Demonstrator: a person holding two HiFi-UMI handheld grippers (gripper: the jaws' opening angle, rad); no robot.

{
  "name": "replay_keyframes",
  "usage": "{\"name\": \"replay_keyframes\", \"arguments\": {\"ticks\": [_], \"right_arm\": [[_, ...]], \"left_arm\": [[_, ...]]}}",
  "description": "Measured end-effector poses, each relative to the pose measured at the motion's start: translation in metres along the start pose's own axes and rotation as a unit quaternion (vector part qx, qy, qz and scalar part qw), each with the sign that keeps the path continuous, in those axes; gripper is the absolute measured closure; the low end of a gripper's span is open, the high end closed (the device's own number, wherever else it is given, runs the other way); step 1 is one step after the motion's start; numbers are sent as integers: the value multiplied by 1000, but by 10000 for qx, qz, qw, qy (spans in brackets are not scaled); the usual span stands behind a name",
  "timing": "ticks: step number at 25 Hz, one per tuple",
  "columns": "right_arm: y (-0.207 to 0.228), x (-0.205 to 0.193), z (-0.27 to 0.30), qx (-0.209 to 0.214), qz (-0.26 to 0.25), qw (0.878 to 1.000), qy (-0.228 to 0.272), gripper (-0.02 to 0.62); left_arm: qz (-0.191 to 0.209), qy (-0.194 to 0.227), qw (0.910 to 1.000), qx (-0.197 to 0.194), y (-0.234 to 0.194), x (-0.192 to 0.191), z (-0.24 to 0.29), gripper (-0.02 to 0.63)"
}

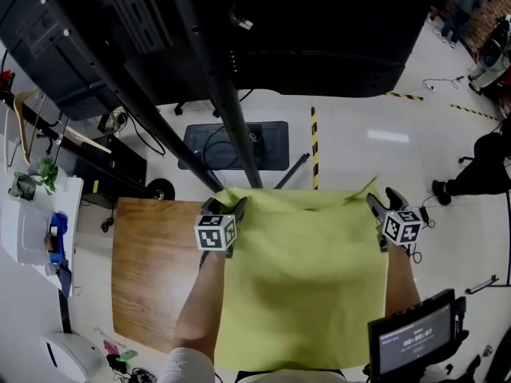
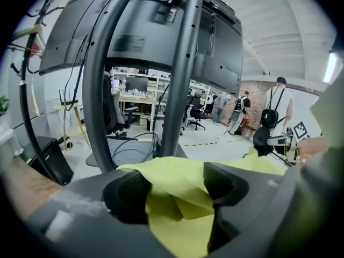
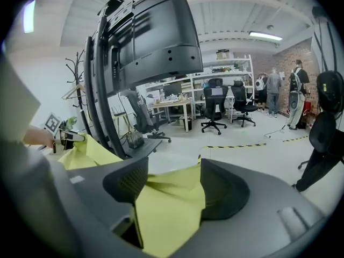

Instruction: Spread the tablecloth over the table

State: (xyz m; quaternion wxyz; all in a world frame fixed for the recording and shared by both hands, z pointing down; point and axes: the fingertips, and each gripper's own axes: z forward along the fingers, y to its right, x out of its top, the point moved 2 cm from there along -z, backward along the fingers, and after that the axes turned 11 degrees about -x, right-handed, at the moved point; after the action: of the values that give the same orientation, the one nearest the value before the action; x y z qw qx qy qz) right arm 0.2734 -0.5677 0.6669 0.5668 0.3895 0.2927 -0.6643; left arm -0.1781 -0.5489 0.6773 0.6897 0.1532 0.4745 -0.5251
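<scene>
A yellow-green tablecloth [image 1: 303, 286] lies over the right part of a wooden table [image 1: 156, 270], and its far edge bunches up between my two grippers. My left gripper [image 1: 229, 207] is at the cloth's far left corner. In the left gripper view the left gripper [image 2: 177, 190] stands open, with the cloth [image 2: 172, 230] loose in a fold between its jaws. My right gripper [image 1: 383, 203] is at the far right corner. In the right gripper view the right gripper [image 3: 172, 187] is open too, with the cloth [image 3: 166, 219] draped between its jaws.
A black stand pole [image 1: 239, 134] with a big dark screen [image 1: 279, 30] rises just beyond the table, above a floor plate [image 1: 235, 146]. A white cabinet [image 1: 40, 222] stands to the left. A small display [image 1: 411, 341] sits near right. A person [image 1: 479, 170] is at the far right.
</scene>
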Motion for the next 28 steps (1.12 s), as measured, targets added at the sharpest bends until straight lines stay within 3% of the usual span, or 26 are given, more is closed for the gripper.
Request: {"name": "replay_keyframes", "arguments": {"ticks": [5,8,13,15,19,20,23,28], "right_arm": [[-2,3,-4,-8,20,10000,6,298],[-7,5,-9,45,4,10000,30,298],[-18,18,-23,100,-109,9997,186,298],[-27,28,-32,145,-160,9992,325,298],[-50,52,-63,278,-281,9967,704,307],[-54,59,-74,262,-328,9955,848,353],[-60,83,-116,187,-404,9901,1332,562],[-71,104,-192,431,-440,9805,1864,588]], "left_arm": [[-73,1,9999,127,-10,4,-11,264],[-222,263,9989,329,-21,14,-26,233],[238,411,9977,474,-12,35,-44,239],[470,551,9960,528,-1,46,-55,275],[900,915,9901,575,31,69,-84,489],[931,1016,9888,570,39,73,-93,537],[948,1270,9860,521,66,84,-122,600],[909,1596,9815,542,112,80,-182,600]]}}
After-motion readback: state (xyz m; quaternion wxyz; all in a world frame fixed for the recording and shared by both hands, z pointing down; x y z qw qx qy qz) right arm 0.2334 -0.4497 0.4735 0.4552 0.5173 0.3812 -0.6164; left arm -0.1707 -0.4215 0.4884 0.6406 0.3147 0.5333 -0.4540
